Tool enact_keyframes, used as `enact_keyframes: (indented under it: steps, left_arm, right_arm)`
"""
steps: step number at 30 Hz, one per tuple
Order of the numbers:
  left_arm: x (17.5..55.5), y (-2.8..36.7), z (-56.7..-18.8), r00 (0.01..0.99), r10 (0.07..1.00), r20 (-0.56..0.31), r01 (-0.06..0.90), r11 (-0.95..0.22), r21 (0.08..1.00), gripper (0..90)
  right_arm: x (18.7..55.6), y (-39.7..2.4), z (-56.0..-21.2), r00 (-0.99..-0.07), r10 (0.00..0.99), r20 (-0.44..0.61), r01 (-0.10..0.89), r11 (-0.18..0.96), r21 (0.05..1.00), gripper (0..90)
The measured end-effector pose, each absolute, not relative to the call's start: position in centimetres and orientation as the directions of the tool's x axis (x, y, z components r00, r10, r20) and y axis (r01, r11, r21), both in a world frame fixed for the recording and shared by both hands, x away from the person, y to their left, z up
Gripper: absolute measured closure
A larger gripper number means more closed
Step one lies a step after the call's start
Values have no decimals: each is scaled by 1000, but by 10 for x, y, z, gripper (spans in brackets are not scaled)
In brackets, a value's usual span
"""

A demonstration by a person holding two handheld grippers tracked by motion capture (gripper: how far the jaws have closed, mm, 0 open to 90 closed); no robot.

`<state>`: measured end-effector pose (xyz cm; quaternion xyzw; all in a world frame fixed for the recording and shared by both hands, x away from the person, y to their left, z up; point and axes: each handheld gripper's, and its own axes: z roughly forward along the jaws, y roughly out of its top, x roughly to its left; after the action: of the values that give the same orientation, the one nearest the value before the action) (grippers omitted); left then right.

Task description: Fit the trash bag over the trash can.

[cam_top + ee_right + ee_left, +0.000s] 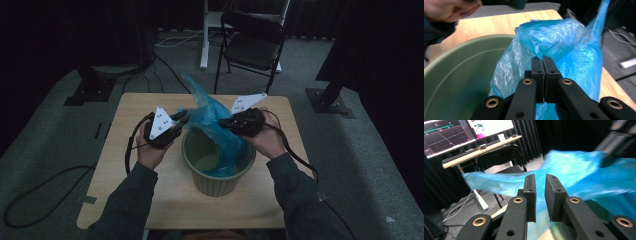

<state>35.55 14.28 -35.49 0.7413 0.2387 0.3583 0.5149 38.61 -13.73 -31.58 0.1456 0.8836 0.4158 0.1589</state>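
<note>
Right gripper (226, 121), high view: held over a green bucket (218, 182) on the table (125, 165), beside the left gripper (184, 118). Left gripper view: jaws slightly parted before the blue bag (574, 175), pinching nothing. Right gripper view: jaws clamped on the bag's film above the bucket.

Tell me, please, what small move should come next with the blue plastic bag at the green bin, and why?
Probably close the left gripper on the blue plastic bag: its jaws stand slightly apart with the film running past behind them, not pinched. The right gripper is shut on the bag's edge above the green bin, so a second grip would let the bag's mouth be spread over the rim.
</note>
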Motion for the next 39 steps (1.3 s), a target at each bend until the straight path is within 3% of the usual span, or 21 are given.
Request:
enact_keyframes:
  steps: [15, 29, 36, 39]
  left_arm:
    - [363, 130, -359, 656, 701, 280, 20, -387, 922, 746]
    - [366, 119, -363, 690, 664, 287, 32, -425, 905, 735]
    - [376, 127, -372, 668, 690, 279, 96, -452, 887, 733]
    - [380, 129, -377, 666, 698, 264, 118, -447, 886, 733]
  right_arm:
    - [363, -143, -341, -941, 297, -163, 90, 683, 725, 883]
    - [365, -143, -340, -942, 299, -149, 97, 671, 735, 868]
    - [362, -143, -340, -953, 270, -135, 85, 668, 739, 783]
    - [362, -144, -338, -961, 251, -119, 79, 660, 747, 691]
